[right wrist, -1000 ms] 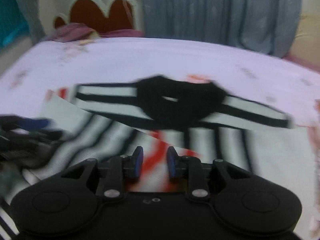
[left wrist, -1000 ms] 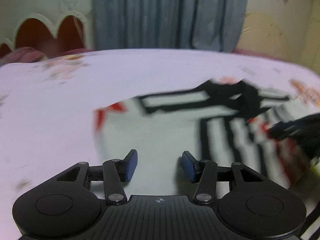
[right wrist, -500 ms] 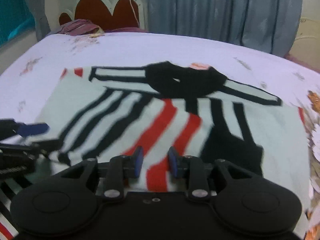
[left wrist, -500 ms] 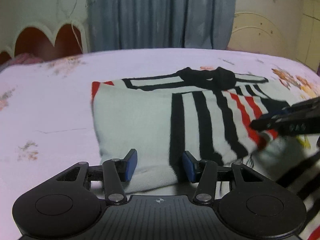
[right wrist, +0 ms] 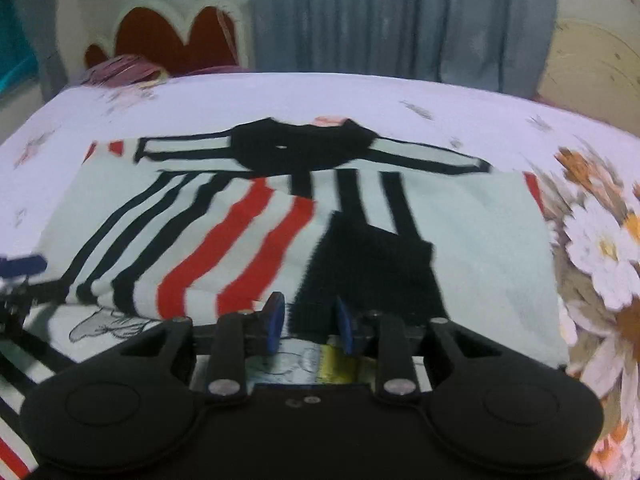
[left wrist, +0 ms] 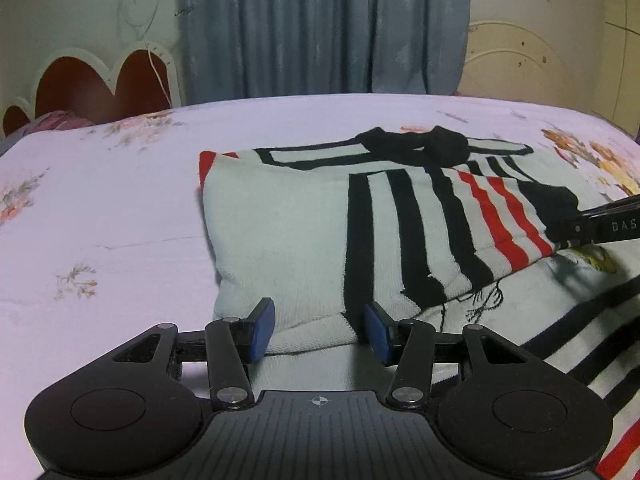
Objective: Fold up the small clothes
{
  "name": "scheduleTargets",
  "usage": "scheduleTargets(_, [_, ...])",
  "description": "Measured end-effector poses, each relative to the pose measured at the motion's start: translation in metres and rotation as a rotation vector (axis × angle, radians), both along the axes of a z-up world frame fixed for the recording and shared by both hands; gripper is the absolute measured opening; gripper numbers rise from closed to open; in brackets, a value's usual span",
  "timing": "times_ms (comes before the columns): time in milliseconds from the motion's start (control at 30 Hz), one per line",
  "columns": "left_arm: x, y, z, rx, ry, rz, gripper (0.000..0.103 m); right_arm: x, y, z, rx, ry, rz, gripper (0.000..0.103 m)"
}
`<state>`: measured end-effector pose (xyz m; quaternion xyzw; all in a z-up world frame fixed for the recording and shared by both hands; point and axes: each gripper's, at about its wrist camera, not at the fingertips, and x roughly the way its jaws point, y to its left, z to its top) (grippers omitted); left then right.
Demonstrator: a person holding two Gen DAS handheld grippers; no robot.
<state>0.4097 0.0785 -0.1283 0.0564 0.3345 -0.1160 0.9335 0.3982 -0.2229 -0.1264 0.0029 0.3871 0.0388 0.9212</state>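
Note:
A small white knit sweater (left wrist: pixel 304 232) with black and red stripes and a black collar lies on the bed, its sleeves folded in over the body. It also shows in the right wrist view (right wrist: pixel 472 240). My left gripper (left wrist: pixel 316 332) is open at the sweater's near left corner, the white hem lying between its blue pads. My right gripper (right wrist: pixel 308 326) is open at the near edge, by the black sleeve cuff (right wrist: pixel 372 272). Its fingers show at the right of the left wrist view (left wrist: pixel 592 226).
The bed has a pale lilac floral sheet (left wrist: pixel 100 208). A red scalloped headboard (left wrist: pixel 100 84) and a pink pillow (right wrist: pixel 120 70) are at the far left. Grey-blue curtains (left wrist: pixel 320 28) hang behind. Another striped garment (left wrist: pixel 580 344) lies under the sweater at the near right.
Both grippers carried the sleeves over the body and came down at the near edge. The right gripper's jaws have widened, letting go of the cloth. The views have steadied.

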Motion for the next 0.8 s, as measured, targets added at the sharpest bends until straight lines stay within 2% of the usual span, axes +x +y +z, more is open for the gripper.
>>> scheduleTargets(100, [-0.004, 0.000, 0.013, -0.018, -0.035, 0.034, 0.049, -0.001, 0.003, 0.006, -0.036, -0.002, -0.016, 0.025])
scheduleTargets(167, [-0.008, -0.006, 0.018, -0.025, -0.052, 0.022, 0.049, -0.006, 0.001, 0.010, -0.042, -0.026, -0.038, 0.027])
scheduleTargets(267, [-0.006, -0.025, 0.012, 0.064, -0.050, -0.009, 0.049, -0.009, -0.007, 0.010, -0.017, -0.041, -0.068, 0.027])
scheduleTargets(300, [-0.002, -0.027, 0.007, 0.078, -0.020, -0.002, 0.049, -0.008, -0.008, 0.008, -0.001, -0.041, -0.072, 0.027])
scheduleTargets(333, [0.002, -0.026, 0.003, 0.069, 0.011, 0.010, 0.049, -0.007, -0.009, 0.006, 0.004, -0.037, -0.071, 0.026])
scheduleTargets(400, [0.004, -0.018, -0.002, 0.018, 0.015, 0.015, 0.050, -0.003, -0.012, -0.003, -0.020, -0.004, -0.087, 0.026])
scheduleTargets(567, [0.002, -0.014, -0.003, 0.022, 0.007, -0.016, 0.051, -0.002, -0.012, -0.005, -0.022, -0.005, -0.094, 0.027])
scheduleTargets(733, [0.008, -0.007, 0.016, -0.013, -0.011, -0.009, 0.051, -0.004, -0.014, 0.004, -0.009, -0.011, -0.120, 0.028])
scheduleTargets(800, [0.017, -0.002, 0.012, 0.003, 0.019, -0.010, 0.051, -0.005, -0.018, 0.007, -0.006, -0.025, -0.157, 0.028])
